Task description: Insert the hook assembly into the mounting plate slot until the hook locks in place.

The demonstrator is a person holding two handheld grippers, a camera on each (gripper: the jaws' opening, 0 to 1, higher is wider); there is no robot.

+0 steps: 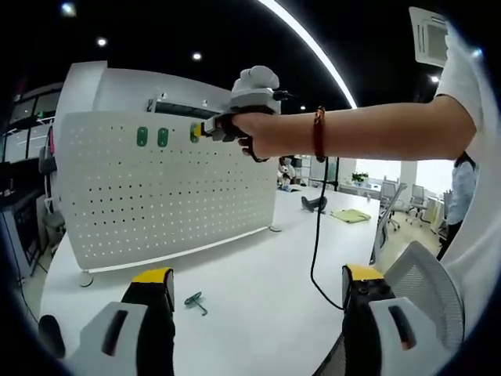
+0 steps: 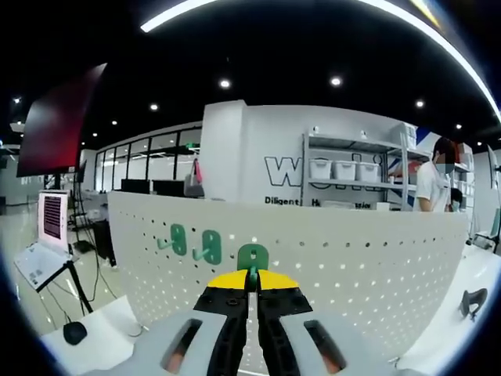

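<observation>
My right gripper (image 2: 252, 283) is up at the pegboard (image 2: 352, 266), jaws pinched together on a green hook (image 2: 252, 257) with its stem caught between the yellow tips. From the right gripper view that hook sits dead ahead at twelve o'clock, pressed to or just off the perforated face; I can't tell whether its tabs have entered the slots. Two more green hooks (image 2: 194, 243) are seated on the board at about ten o'clock of mine, side by side.

From the left gripper view, my right hand (image 1: 254, 133) reaches across to the board's upper edge, and the two seated hooks (image 1: 152, 137) show just to nine o'clock of the tool's nose. My left gripper (image 1: 258, 290) hangs back low over the white table (image 1: 266, 274), jaws wide apart and holding nothing. One spare green hook (image 1: 194, 301) lies flat on the table, just inside the left jaw.

By my reckoning: two in, a third at the board but not confirmed locked, a fourth waiting on the table. What's left is the push and downward seat until it catches.
</observation>
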